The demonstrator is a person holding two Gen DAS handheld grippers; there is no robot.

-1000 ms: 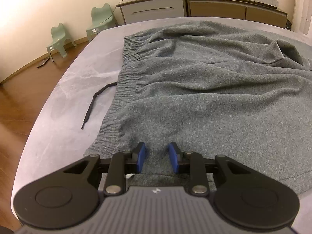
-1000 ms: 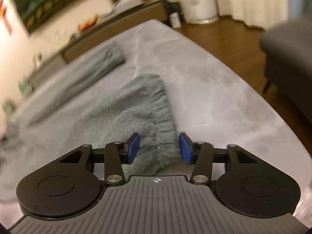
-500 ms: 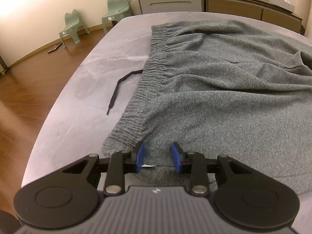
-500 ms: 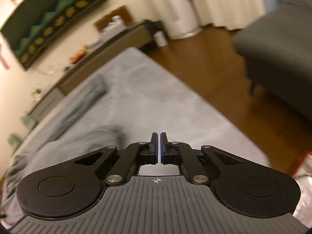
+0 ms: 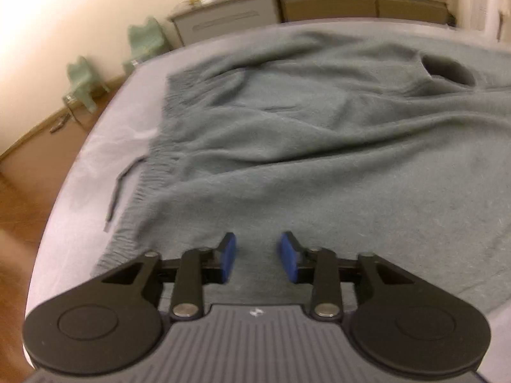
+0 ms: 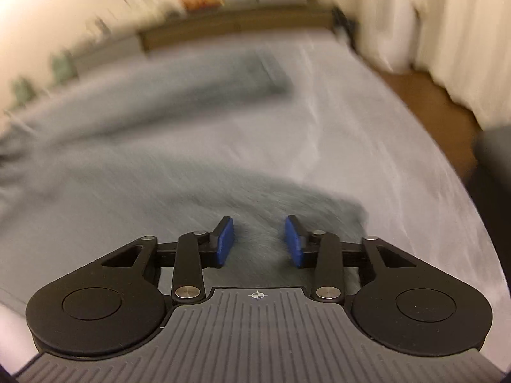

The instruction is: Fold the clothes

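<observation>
Sweatpants (image 5: 319, 166): grey, fuzzy fleece, rumpled

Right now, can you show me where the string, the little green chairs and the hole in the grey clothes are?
string (image 5: 119, 185): left wrist view, on its middle stretch lying on the table.
little green chairs (image 5: 81, 78): left wrist view, on the nearer chair's back.
hole (image 5: 447, 71): left wrist view, on the dark opening in the grey clothes.

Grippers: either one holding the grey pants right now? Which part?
Nothing held. Left gripper and right gripper are both opening, pads clear of the grey pants beneath them.
</observation>
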